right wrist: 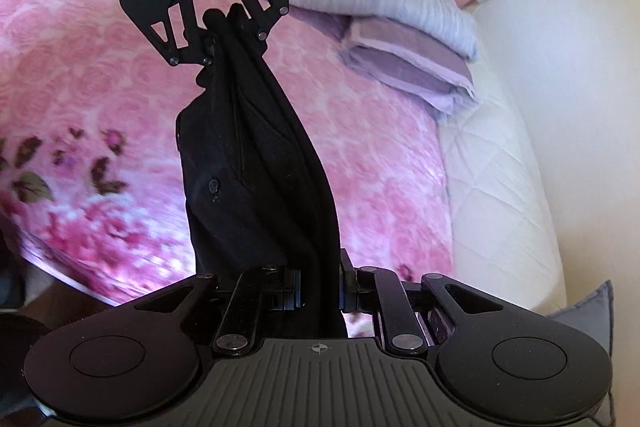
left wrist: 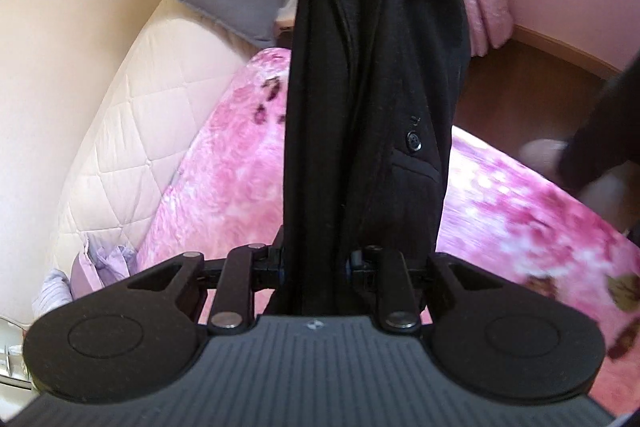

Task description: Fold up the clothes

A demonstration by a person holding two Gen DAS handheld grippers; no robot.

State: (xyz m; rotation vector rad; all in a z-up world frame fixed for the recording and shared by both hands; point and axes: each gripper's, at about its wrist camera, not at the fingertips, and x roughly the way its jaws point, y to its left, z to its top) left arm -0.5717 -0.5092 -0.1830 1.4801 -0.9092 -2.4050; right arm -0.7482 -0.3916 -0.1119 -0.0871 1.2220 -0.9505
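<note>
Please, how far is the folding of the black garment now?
Done: both ends are picked up. In hand: the left gripper and right gripper are each shut on the black garment, which hangs bunched between them above the pink blanket. Left: no neat fold shows yet; it must still be folded and laid down.

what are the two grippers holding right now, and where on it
Both hold one black garment, stretched between them above the bed: the left gripper pinches one bunched end, the right gripper the opposite end.
</note>
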